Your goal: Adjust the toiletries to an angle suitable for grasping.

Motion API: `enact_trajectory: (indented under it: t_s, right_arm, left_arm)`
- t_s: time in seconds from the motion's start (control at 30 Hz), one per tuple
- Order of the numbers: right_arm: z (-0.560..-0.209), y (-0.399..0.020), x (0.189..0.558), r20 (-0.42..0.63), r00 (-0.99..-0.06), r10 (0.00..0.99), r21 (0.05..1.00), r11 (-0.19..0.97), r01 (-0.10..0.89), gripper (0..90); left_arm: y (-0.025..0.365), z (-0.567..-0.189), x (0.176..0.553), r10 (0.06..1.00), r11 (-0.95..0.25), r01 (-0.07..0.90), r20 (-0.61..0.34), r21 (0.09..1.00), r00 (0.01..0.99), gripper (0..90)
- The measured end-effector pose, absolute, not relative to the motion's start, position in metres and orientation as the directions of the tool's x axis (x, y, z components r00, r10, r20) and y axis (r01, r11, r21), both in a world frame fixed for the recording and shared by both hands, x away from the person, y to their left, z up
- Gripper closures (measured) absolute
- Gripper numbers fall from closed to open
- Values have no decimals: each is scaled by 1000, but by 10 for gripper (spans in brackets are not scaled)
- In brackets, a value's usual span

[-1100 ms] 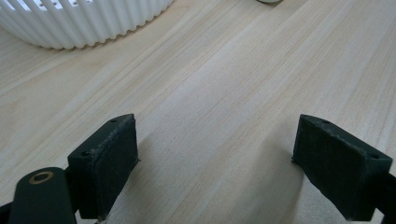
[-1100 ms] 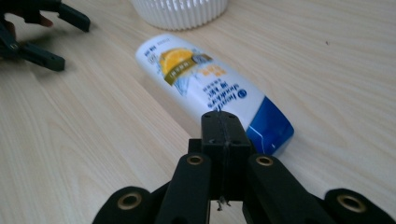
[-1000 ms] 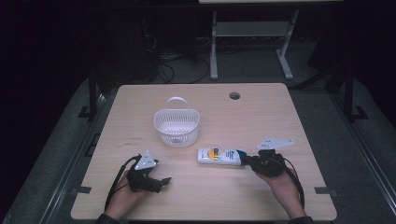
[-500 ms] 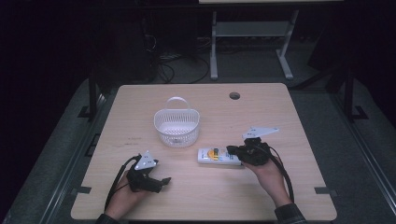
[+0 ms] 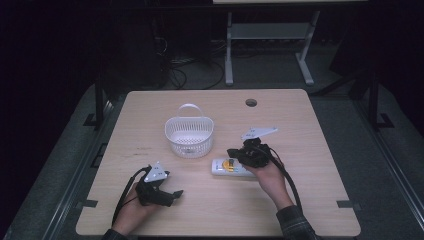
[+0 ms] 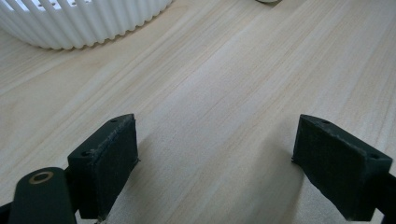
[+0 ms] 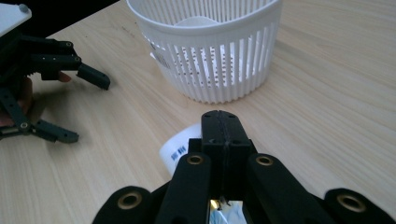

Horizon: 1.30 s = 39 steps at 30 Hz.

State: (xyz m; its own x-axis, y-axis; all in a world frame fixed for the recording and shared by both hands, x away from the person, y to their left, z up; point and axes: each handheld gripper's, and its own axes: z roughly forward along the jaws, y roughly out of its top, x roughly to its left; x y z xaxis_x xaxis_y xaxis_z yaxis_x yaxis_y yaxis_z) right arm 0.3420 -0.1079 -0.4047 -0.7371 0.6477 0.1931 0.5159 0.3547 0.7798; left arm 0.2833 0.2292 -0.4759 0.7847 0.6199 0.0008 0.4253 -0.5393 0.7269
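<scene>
The table [image 5: 310, 140] was pale wood with fine grain lines and a smooth, matt top. The basket [image 7: 210, 51] was white plastic with thin ribs, a little shiny. The tube [image 5: 227, 167] looked like smooth white plastic. The left gripper [image 6: 215, 163] had matt black pads [image 6: 109, 163], a bit rough.

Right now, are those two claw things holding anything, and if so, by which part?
The right gripper is shut over the tube; whether it pinches it cannot be told. The left gripper is open and empty.
</scene>
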Motion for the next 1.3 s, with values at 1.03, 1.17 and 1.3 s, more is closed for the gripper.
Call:
enact_trajectory:
  t_s: [1.03, 1.17, 1.3]
  right_arm:
    - [-446, -56, 381, 174, -739, 651, 677, 466, 570, 896]
    - [-447, -54, 380, 175, -743, 646, 671, 474, 570, 896]
    - [-447, -52, 377, 174, -753, 635, 663, 489, 566, 896]
  left_arm:
    - [229, -476, 283, 618, -544, 427, 0, 722, 786, 129]
    - [229, -476, 283, 618, -544, 427, 1, 723, 787, 129]
    - [229, -476, 283, 617, -544, 426, 1, 723, 787, 129]
